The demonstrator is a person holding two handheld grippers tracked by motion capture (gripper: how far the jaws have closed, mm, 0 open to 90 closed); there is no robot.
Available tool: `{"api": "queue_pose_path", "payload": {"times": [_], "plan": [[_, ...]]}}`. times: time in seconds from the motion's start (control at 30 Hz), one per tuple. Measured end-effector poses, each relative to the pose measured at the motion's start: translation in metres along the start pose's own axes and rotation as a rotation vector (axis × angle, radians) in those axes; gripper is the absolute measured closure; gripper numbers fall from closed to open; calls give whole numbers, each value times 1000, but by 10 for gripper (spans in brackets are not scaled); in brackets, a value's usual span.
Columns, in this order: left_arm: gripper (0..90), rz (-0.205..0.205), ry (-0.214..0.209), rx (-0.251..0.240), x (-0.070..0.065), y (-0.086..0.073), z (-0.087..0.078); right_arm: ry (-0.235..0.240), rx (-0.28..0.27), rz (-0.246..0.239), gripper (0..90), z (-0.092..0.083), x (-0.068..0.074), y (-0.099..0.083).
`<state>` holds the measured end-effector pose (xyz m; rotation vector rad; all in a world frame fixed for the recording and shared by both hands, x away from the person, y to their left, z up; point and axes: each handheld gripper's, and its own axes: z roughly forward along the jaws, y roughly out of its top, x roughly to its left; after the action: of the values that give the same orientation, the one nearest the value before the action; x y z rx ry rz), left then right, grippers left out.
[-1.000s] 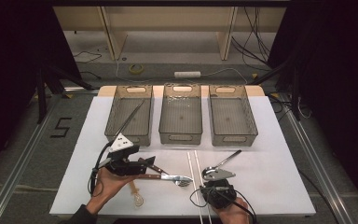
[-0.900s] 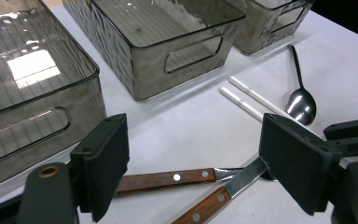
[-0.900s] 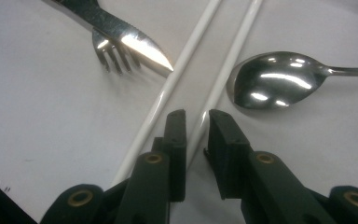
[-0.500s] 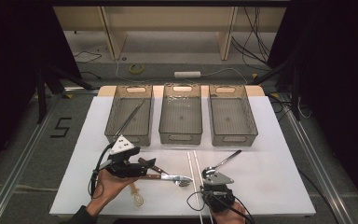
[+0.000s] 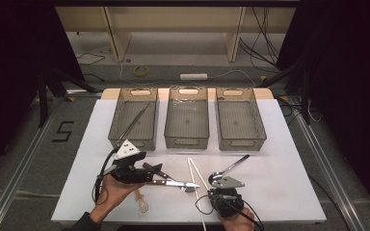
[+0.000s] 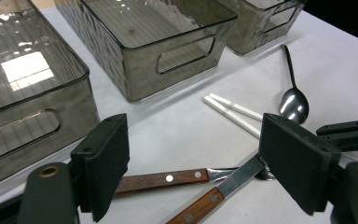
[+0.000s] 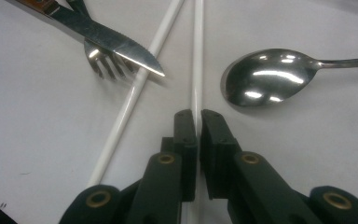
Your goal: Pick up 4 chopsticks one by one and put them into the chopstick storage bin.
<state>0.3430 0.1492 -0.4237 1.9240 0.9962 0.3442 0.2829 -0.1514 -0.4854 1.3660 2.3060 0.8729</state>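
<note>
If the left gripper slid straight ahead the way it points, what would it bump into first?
Probably the wooden-handled knife and fork lying crossed on the table between the left gripper's open fingers. Beyond them lie the white chopsticks and the spoon, though depth is hard to judge.

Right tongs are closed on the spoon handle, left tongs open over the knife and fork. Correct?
Not quite. The right tongs are closed on a white chopstick, not the spoon, which lies apart beside them, as the right gripper view shows. The left tongs are open over the knife and fork.
</note>
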Motion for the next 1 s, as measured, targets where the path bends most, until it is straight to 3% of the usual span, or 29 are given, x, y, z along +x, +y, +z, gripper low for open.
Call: {"api": "queue_pose_path", "payload": {"times": [0.1,0.17,0.37,0.63,0.83,0.9,1.0], "plan": [[241,15,-23,12,-4,1,5,4,3,-7,858,0,-1,1],[245,24,-65,23,-9,3,10,8,11,-14,858,0,-1,2],[251,141,-160,102,-30,7,32,13,8,-49,859,-7,-5,9],[254,306,-231,206,-52,12,75,34,24,-66,859,-16,-14,17],[263,433,-256,234,-64,17,102,45,41,-85,859,-18,-16,20],[264,451,-268,238,-67,16,109,47,41,-87,859,-19,-17,21],[268,507,-250,254,-70,15,118,52,44,-92,859,-21,-19,23]]}}
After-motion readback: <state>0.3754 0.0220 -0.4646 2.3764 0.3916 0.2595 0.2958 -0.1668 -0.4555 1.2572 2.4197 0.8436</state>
